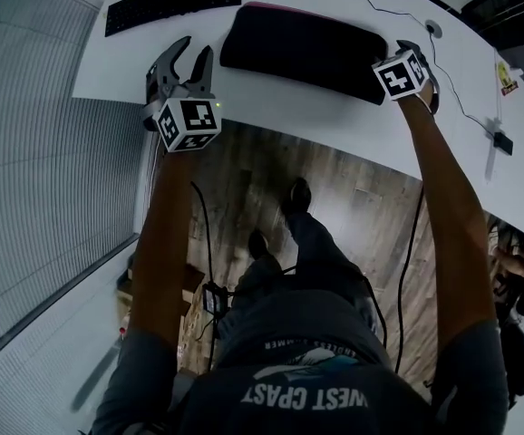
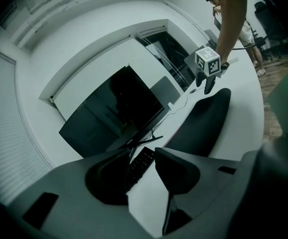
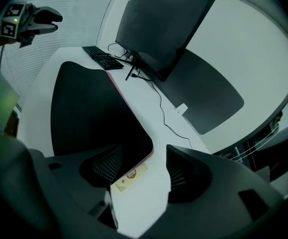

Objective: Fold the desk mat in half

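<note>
Head view: we are logging a desk mat [image 1: 303,48], pink-edged, lying seemingly doubled on the bench [image 1: 271,102] beside the keyboard [image 1: 173,1]; likely soft, light, floppy; take corners farthest from keyboard. Left gripper [image 1: 197,57], right gripper [image 3: 144,166]: jaws spread, holding nothing.

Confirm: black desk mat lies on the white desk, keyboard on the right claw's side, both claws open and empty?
One error: the keyboard sits on the left claw's side, as the head view shows. The rest stands: black desk mat on the white desk, left and right claw open, gripping nothing.
</note>
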`<state>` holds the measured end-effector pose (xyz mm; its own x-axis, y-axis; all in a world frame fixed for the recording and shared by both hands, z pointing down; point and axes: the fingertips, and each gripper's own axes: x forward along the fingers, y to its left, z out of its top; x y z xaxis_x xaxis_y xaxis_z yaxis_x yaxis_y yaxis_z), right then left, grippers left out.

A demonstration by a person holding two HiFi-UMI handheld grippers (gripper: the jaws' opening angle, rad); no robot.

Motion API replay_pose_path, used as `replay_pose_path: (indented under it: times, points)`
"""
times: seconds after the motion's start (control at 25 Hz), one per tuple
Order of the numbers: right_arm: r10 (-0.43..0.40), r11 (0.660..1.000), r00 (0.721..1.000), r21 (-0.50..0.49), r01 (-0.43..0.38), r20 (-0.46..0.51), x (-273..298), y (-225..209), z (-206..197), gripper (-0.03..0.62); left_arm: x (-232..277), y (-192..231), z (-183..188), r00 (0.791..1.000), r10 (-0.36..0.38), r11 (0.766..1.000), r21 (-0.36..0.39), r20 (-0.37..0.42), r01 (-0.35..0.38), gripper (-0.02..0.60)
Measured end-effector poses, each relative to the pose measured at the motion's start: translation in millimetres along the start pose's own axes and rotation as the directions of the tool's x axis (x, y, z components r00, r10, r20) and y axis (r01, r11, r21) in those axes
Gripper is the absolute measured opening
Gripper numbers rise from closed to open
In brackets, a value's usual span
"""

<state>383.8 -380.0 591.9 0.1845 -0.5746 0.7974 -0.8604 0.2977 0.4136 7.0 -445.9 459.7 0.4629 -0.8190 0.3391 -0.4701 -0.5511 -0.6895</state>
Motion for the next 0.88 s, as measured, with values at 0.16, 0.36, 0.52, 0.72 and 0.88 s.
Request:
replay_pose_path:
  times: [0.16, 0.36, 0.52, 0.72, 0.88]
  points:
    - [-0.008, 1.0, 0.999, 0.012, 0.008, 0.032, -27.4, 1.7, 7.1, 0.293, -30.1, 16.4, 10.2, 1.0, 0.009, 1.0, -0.018, 0.025, -0.009, 0.167]
    - [-0.063, 0.998, 0.989, -0.007, 0.064, 0.136, -84.9, 2.7, 32.2, 0.241, -70.1, 32.8, 24.2, 0.998, 0.009, 0.999, -0.036, 0.066, -0.007, 0.16]
    - [-0.054, 0.998, 0.972, 0.051, 0.043, 0.227, -139.8, 17.0, 52.4, 0.144, -105.6, 47.1, 34.2, 0.995, 0.007, 0.998, -0.063, 0.104, 0.0, 0.149]
    - [0.008, 0.998, 0.896, 0.053, -0.035, 0.444, -223.9, 58.3, 102.9, 0.039, -161.0, 68.6, 36.2, 0.99, 0.013, 0.995, -0.103, 0.138, 0.002, 0.108]
    - [0.045, 0.997, 0.851, 0.032, -0.073, 0.523, -285.4, 96.6, 122.4, 0.028, -203.1, 80.7, 35.1, 0.986, 0.012, 0.992, -0.125, 0.165, 0.009, 0.069]
